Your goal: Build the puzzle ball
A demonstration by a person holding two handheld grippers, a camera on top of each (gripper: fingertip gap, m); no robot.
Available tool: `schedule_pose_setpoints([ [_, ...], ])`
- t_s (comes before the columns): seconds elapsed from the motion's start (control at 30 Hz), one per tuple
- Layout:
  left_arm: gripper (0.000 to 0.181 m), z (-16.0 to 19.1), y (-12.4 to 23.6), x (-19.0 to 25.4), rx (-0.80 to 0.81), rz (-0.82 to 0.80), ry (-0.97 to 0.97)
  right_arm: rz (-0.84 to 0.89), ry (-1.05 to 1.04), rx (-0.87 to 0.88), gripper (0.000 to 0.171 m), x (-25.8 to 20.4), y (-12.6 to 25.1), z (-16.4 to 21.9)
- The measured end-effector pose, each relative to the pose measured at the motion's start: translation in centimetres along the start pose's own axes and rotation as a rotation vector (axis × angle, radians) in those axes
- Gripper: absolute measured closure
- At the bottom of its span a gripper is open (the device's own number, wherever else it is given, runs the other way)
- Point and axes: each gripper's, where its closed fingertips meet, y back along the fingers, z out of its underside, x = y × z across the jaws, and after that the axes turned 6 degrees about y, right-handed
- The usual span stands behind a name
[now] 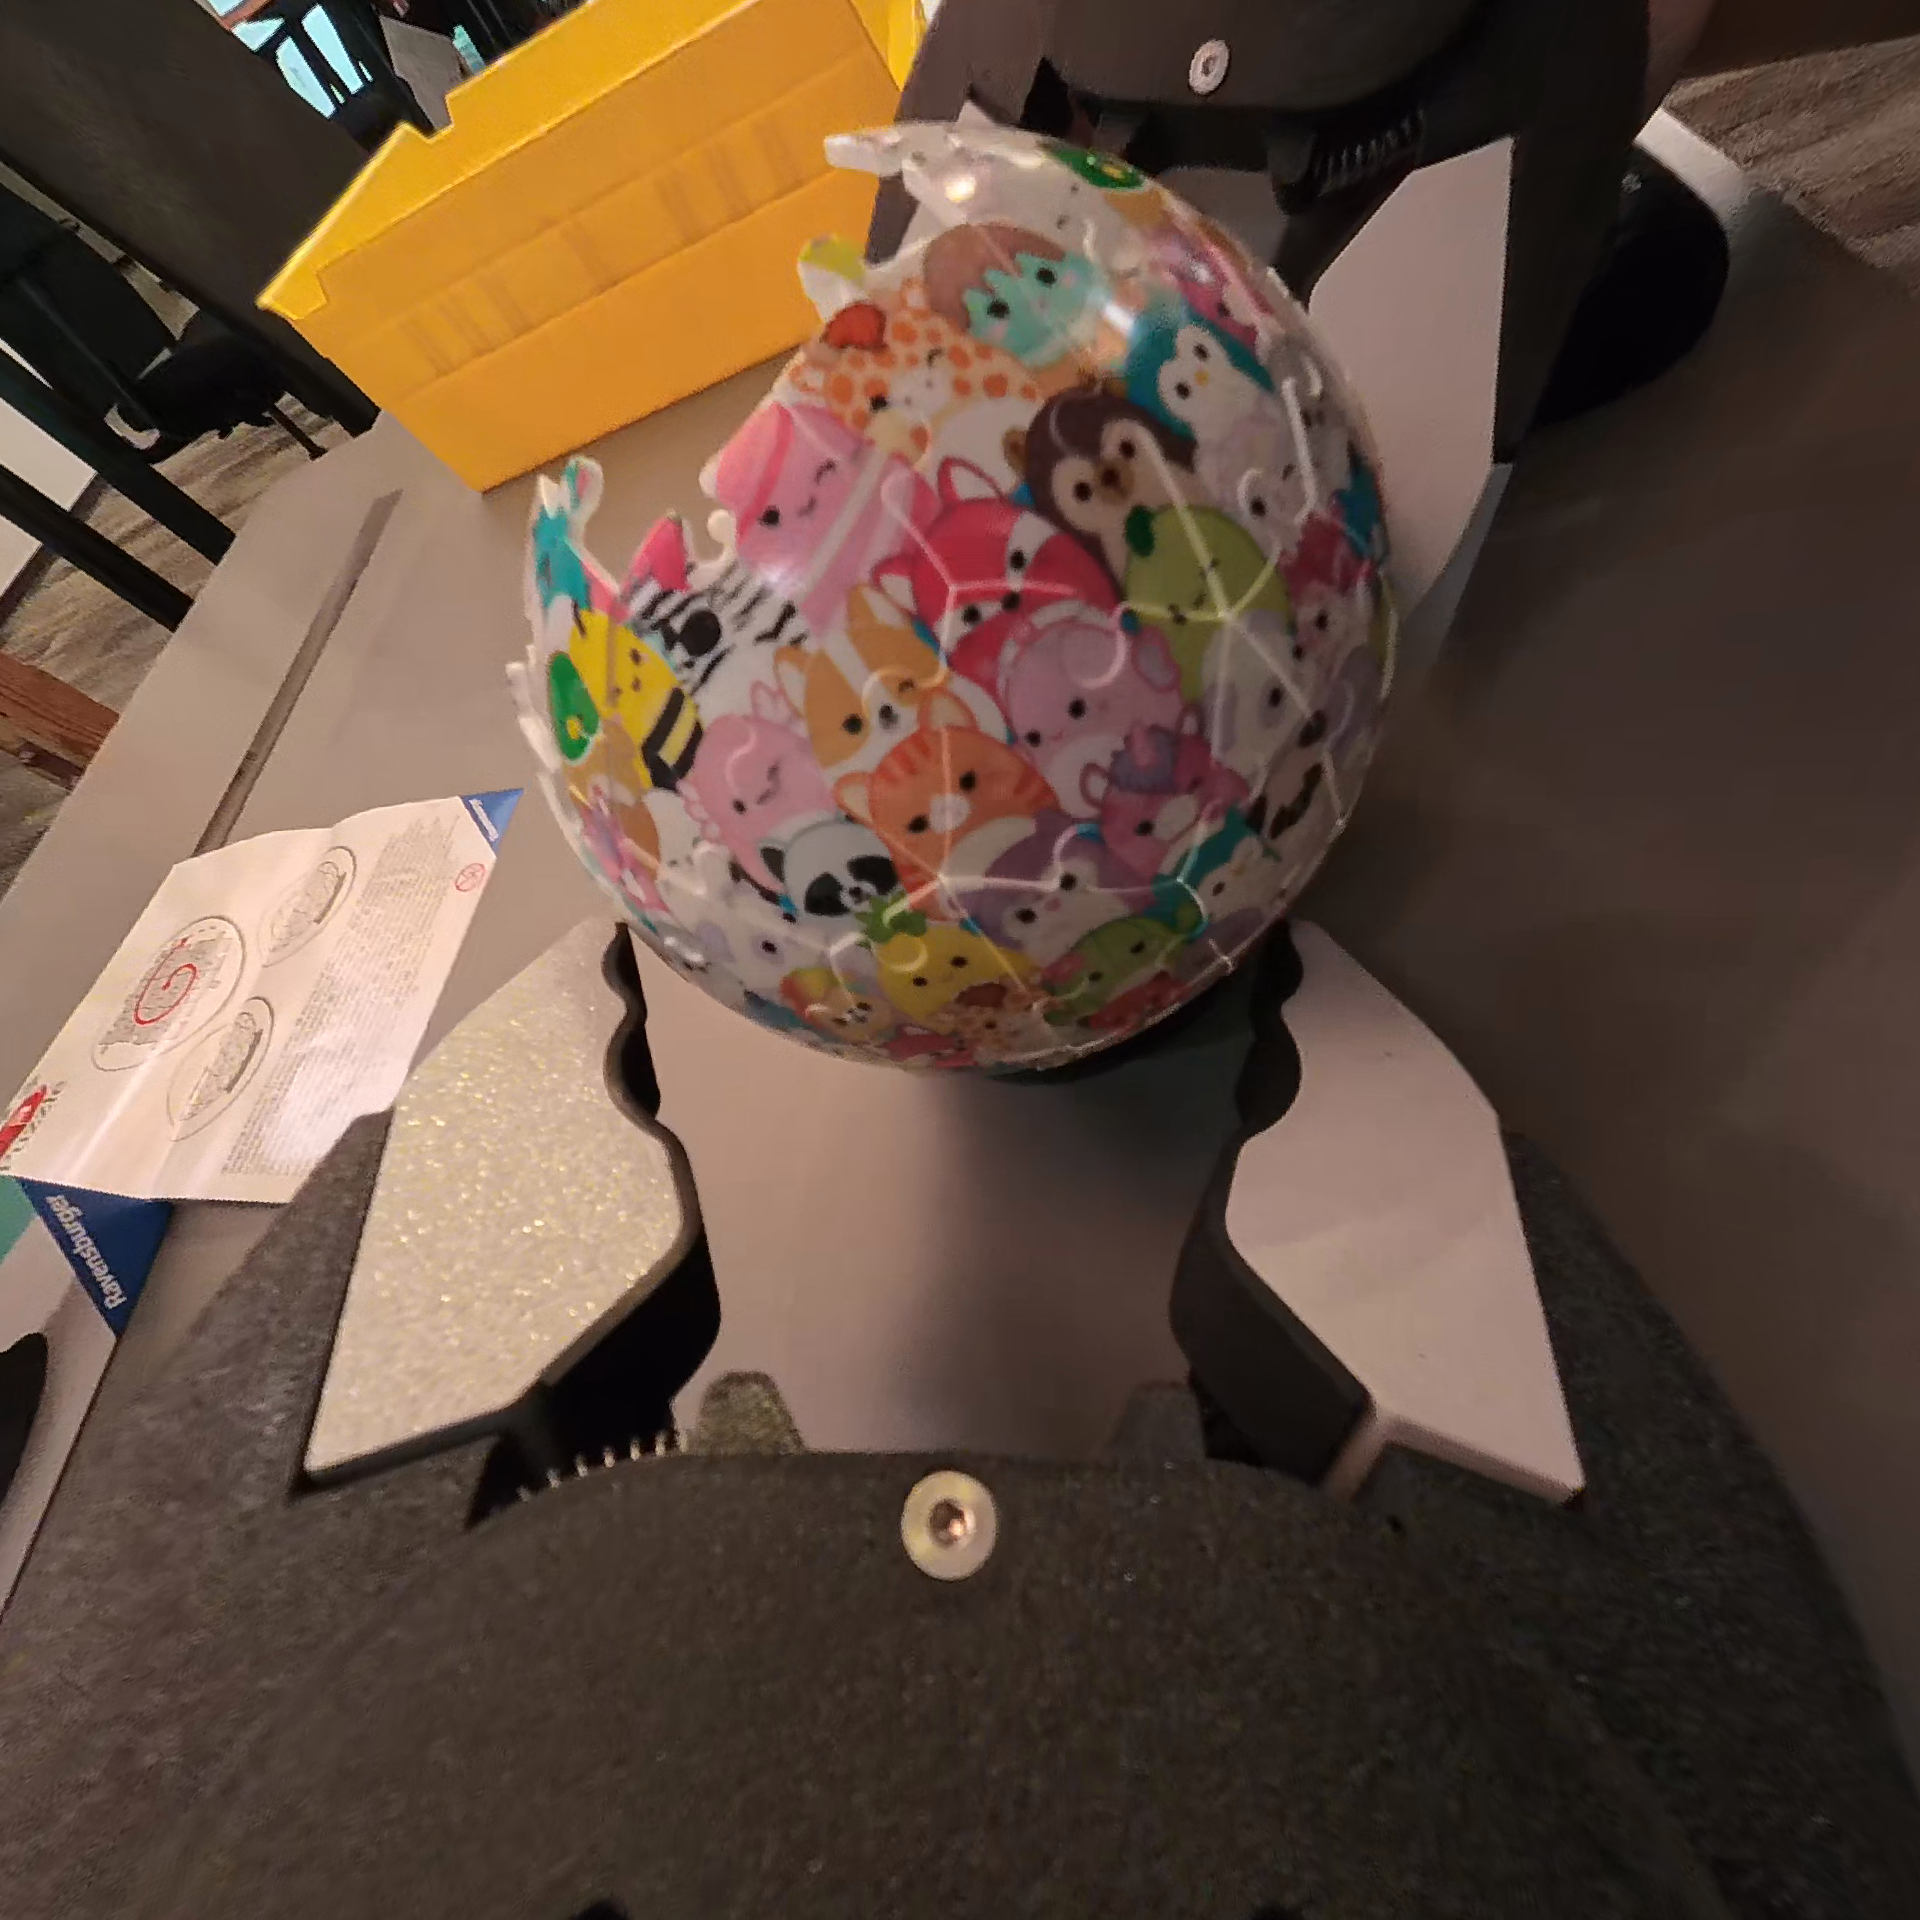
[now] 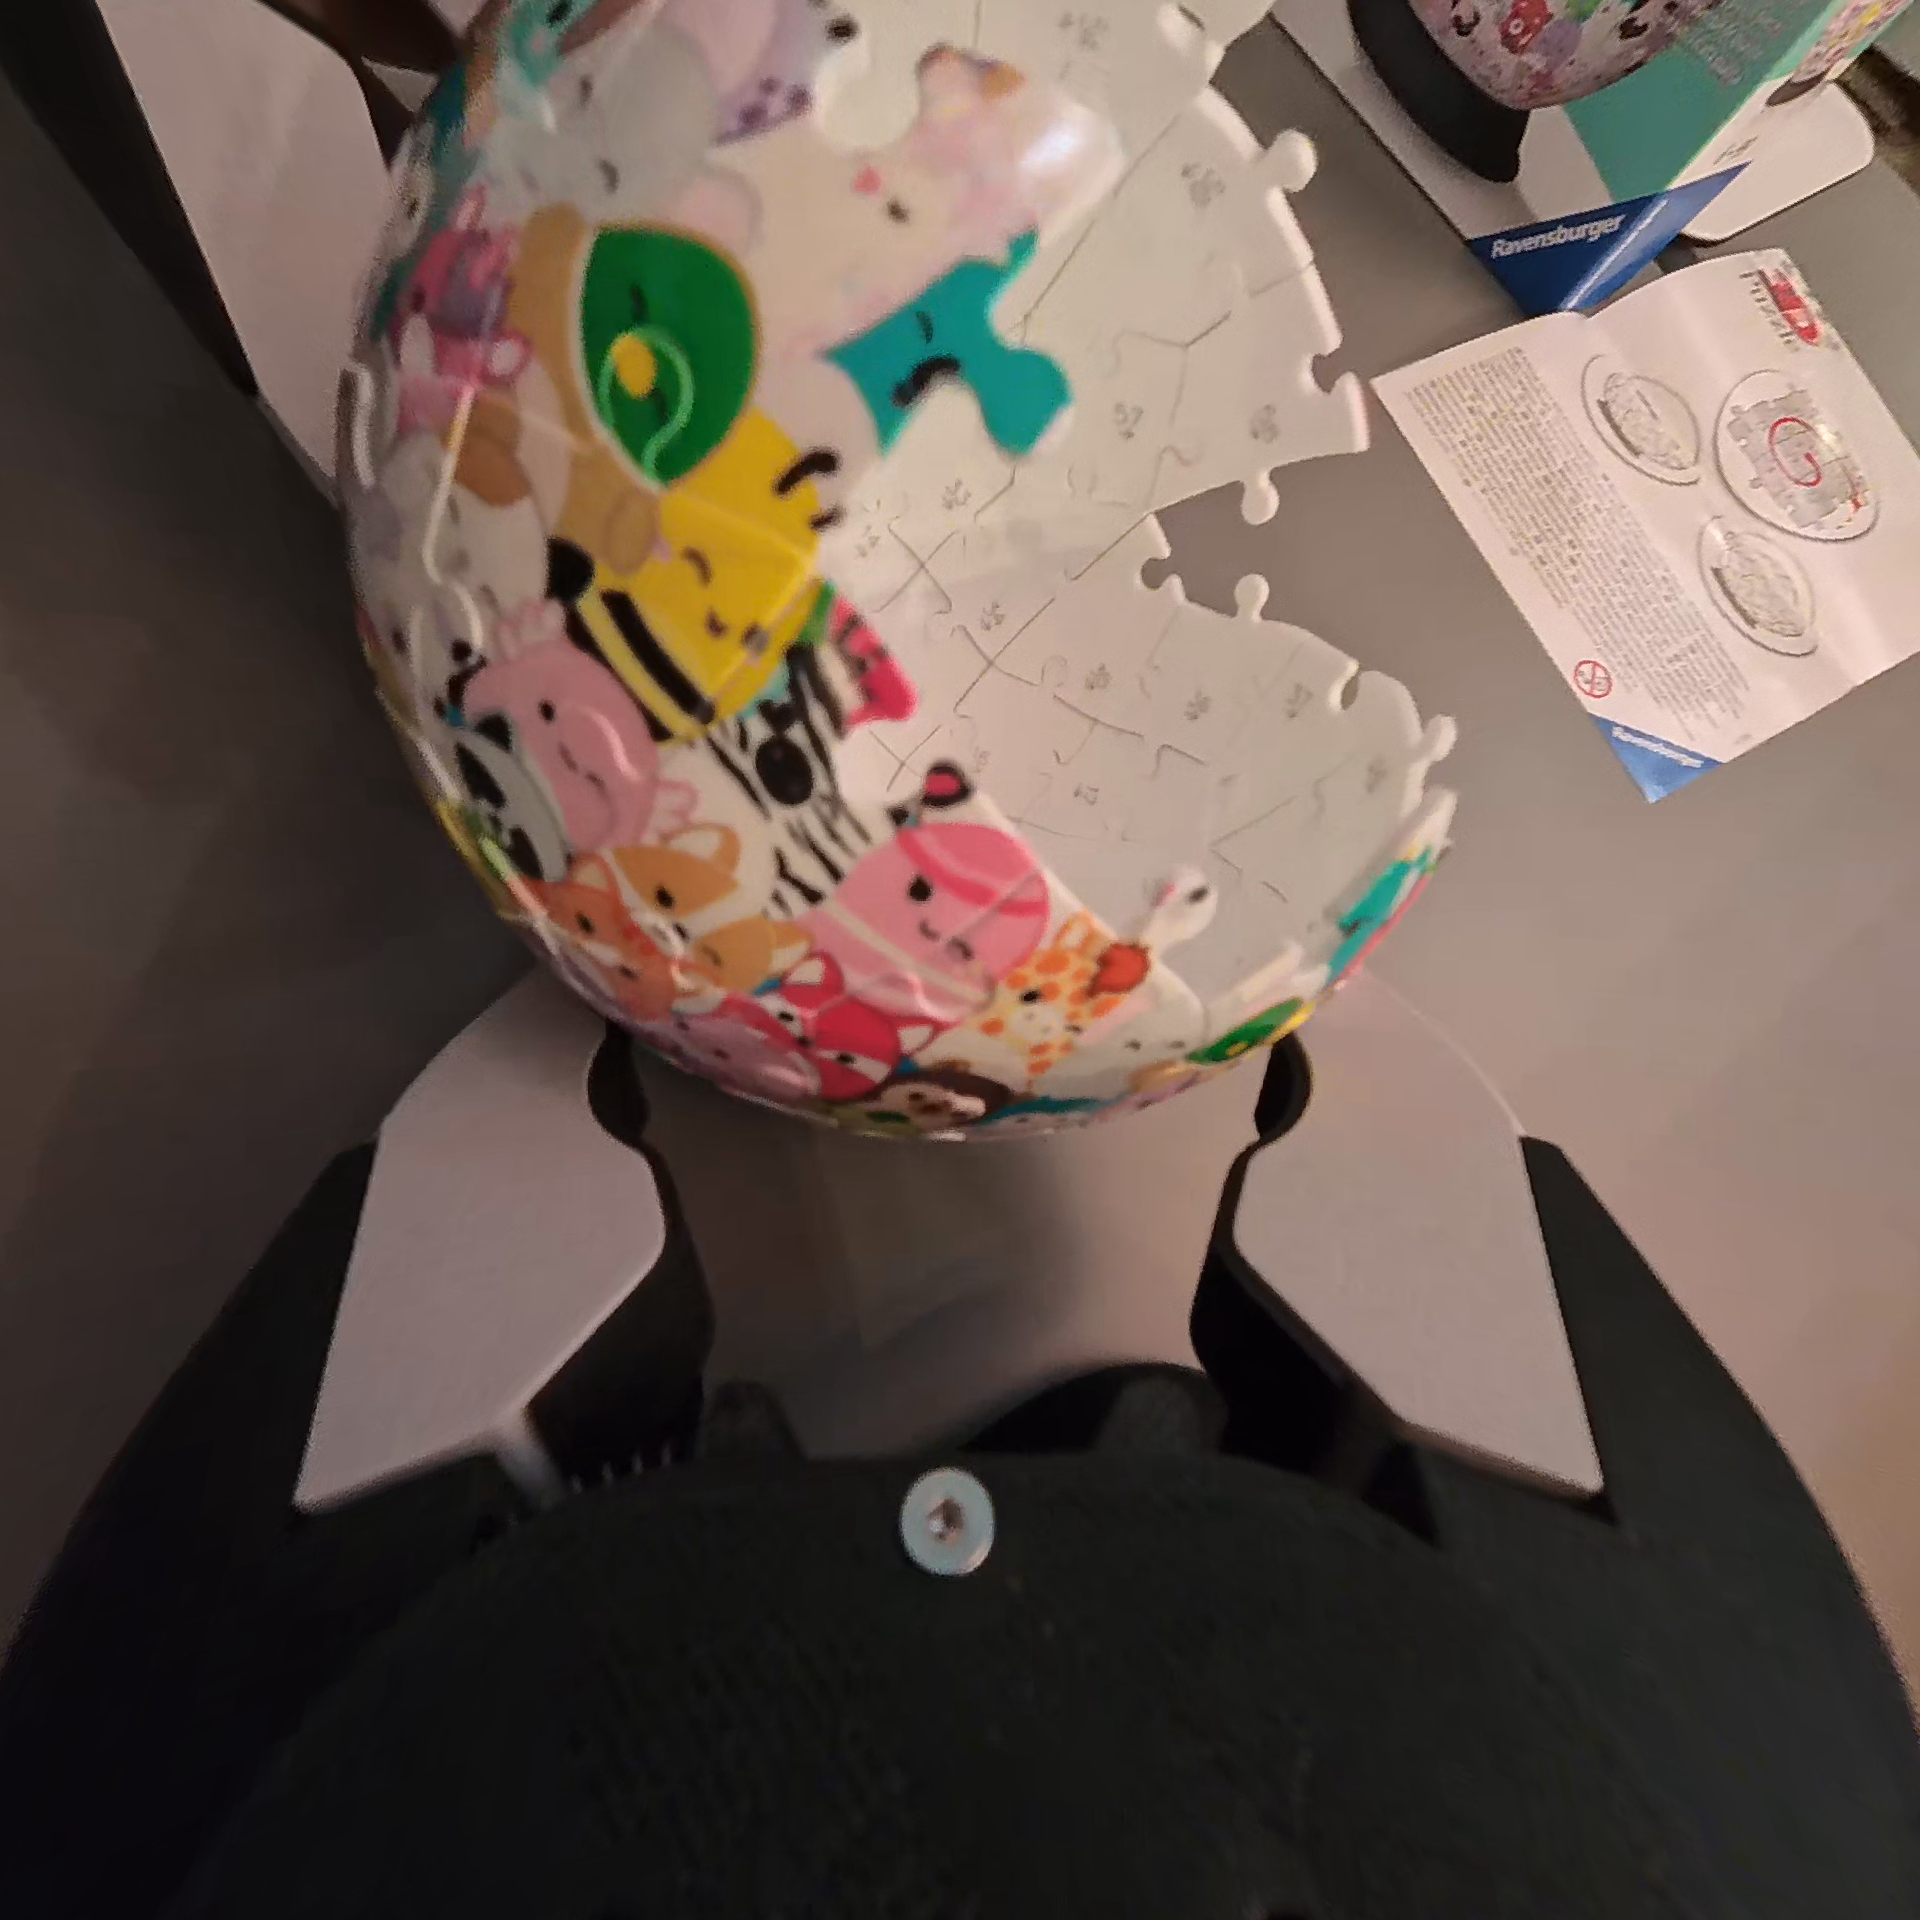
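The puzzle ball (image 1: 966,644) is a partly built sphere covered in colourful cartoon animals. Its gap with jagged edges shows the white inside (image 2: 1143,675). The ball (image 2: 727,675) sits between my two grippers, which face each other over the grey table (image 1: 1662,935). My left gripper (image 1: 951,966) has its jaws wide apart, with the fingertips (image 1: 623,966) against the ball's near lower sides. My right gripper (image 2: 945,1049) is also wide open, tips touching the ball; it shows behind the ball in the left wrist view (image 1: 1195,156).
A yellow bin (image 1: 623,260) stands at the back of the table. A white instruction leaflet (image 1: 260,987) lies flat beside the ball, also in the right wrist view (image 2: 1662,520). The puzzle box (image 2: 1662,104) stands beyond it. Dark chair legs (image 1: 104,416) stand past the table edge.
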Motion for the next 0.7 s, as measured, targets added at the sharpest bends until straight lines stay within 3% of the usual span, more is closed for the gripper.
schedule_pose_setpoints([
  [0.2, 0.070, -1.4, 0.9, 0.0, 0.012, 0.026, 0.098, -0.139, -0.073, -0.018, 0.053, -0.4, 0.7, -0.9],
  [0.7, 0.069, -0.9, 6.9, 2.9, -0.013, 0.079, 0.728, -0.687, -0.233, -0.311, 0.053, -5.4, 1.5, -5.6],
])
